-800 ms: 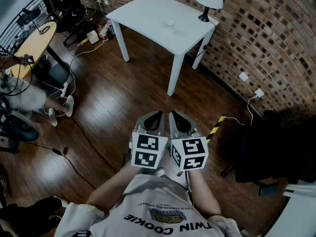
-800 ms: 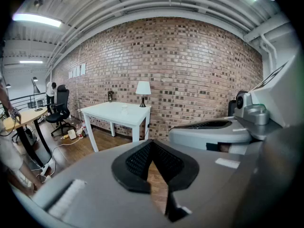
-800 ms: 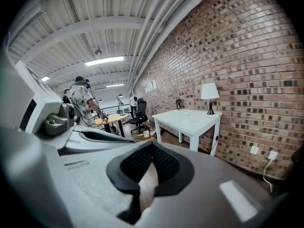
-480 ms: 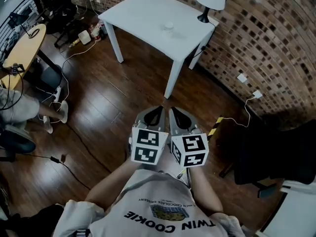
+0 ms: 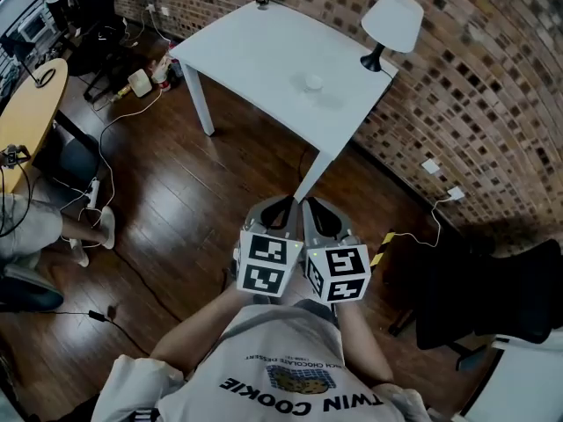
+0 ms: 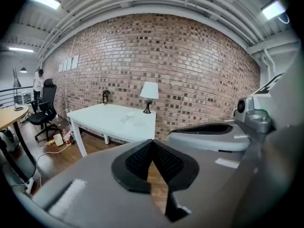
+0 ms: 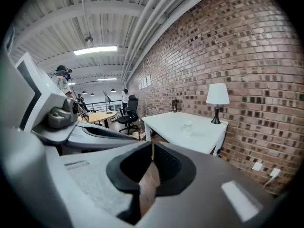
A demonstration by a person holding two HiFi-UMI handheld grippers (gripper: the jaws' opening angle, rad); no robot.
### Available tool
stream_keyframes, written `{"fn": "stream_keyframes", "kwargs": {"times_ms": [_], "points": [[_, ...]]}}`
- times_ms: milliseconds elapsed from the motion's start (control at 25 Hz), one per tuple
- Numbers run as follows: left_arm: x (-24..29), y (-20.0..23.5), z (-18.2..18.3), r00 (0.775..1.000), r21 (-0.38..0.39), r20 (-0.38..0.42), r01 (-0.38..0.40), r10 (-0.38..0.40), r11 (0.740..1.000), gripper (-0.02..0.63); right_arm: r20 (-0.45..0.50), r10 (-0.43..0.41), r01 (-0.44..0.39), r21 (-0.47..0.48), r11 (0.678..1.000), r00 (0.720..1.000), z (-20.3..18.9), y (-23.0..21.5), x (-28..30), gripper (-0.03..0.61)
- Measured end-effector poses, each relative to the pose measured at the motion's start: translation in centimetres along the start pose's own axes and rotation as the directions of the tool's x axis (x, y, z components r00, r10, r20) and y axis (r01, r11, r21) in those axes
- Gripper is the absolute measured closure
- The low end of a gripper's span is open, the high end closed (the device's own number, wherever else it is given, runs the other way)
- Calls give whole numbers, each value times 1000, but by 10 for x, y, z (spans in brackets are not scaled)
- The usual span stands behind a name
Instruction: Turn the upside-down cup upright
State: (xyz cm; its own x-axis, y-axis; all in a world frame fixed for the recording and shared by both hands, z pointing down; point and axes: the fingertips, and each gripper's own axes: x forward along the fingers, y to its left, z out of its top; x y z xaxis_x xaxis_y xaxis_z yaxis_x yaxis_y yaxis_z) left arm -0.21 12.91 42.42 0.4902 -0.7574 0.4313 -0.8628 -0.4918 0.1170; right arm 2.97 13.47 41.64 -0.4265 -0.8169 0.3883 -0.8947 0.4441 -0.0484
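risk: clear cup (image 5: 313, 82) may tip or skid on table (image 5: 246, 47) if nudged | left gripper (image 5: 282, 203), right gripper (image 5: 310, 205) both closed, empty, well apart from it

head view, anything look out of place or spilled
Nothing spilled. Loose cables trail across the wood floor at left. The clear cup on the white table is too small to judge.

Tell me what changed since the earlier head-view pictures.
The white table, with the cup and lamp on it, has come nearer in the head view: the person is approaching. Left tongs and right tongs stayed shut, empty, side by side; the cup is untouched.
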Motion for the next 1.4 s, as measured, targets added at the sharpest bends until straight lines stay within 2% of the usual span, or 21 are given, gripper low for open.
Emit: {"fn": "stream_keyframes", "kwargs": {"times_ms": [160, 400, 560, 760, 1040, 1400], "points": [[23, 23, 10, 1000, -7, -3, 18, -18, 1000, 609, -6, -25, 26, 11, 1000, 1000, 10, -12, 32, 572], [71, 45, 24, 1000, -21, -10, 30, -30, 999, 609, 3, -22, 22, 20, 1000, 1000, 22, -43, 80, 565], [104, 65, 35, 1000, -33, -11, 10, -10, 999, 609, 3, -29, 29, -15, 999, 1000, 33, -72, 117, 547], [157, 86, 60, 1000, -43, -3, -7, 6, 999, 609, -4, -23, 22, -82, 996, 1000, 52, -116, 172, 502], [234, 118, 86, 998, -79, -15, -59, 58, 995, 609, -57, 7, -11, -68, 998, 998, 59, -185, 250, 440], [286, 148, 103, 990, -64, -53, -131, 127, 989, 609, -120, 68, -75, -59, 995, 990, 36, -234, 337, 304]]}}
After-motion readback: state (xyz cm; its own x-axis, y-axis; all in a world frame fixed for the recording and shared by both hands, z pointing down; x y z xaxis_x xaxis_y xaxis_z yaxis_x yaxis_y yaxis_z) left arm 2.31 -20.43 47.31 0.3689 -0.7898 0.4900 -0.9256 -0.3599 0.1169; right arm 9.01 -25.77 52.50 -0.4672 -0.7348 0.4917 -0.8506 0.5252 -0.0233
